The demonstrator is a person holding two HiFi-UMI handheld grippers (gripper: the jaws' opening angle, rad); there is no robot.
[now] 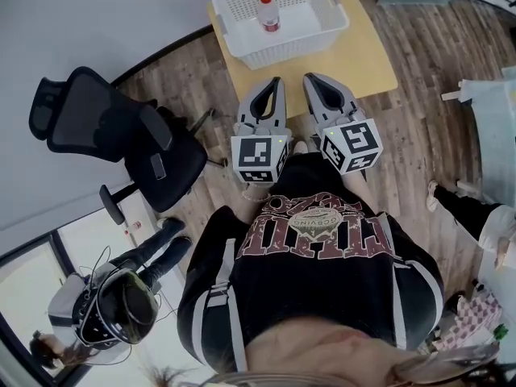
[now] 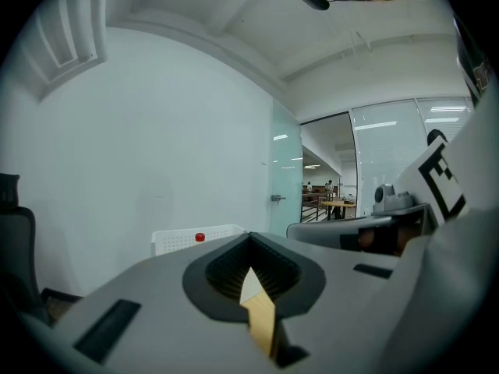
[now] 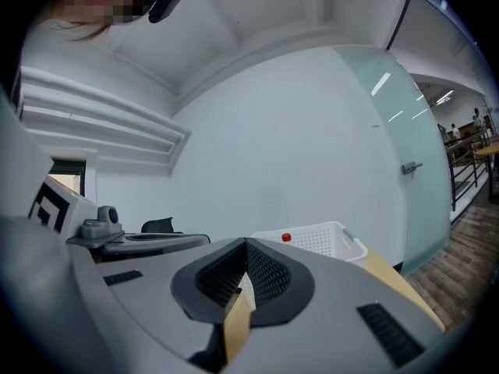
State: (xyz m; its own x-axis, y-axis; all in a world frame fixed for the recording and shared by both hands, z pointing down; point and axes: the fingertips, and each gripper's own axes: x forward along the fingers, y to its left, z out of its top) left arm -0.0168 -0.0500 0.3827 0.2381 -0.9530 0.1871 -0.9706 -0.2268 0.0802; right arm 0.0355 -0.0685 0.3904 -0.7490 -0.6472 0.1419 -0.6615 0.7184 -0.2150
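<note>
While both hand-held grippers stand clenched and empty, bottle sits in basket

As seen from the head view, the left hand-held gripper and the right hand-held gripper are held side by side, close to the person's chest, over the near edge of the tabletop. Both point toward the basket and stop short of it, touching nothing.

Left hand-held gripper: its own view shows the two dark ribbed pads meeting at the tip, with nothing between them. Right hand-held gripper: same finding in its own view, pads together at the tip, nothing held.

The bottle stands upright inside the basket, roughly at the middle of its floor, clear of the walls. It has a red cap, a pale body and a reddish band lower down. From either gripper view only the red cap shows above the basket rim.

The basket is white plastic with perforated walls and a rolled rim, rectangular, set on the far part of the light wooden tabletop.

Surroundings: a black office chair stands on the wood-plank floor to the person's left, well apart from the tabletop
</note>
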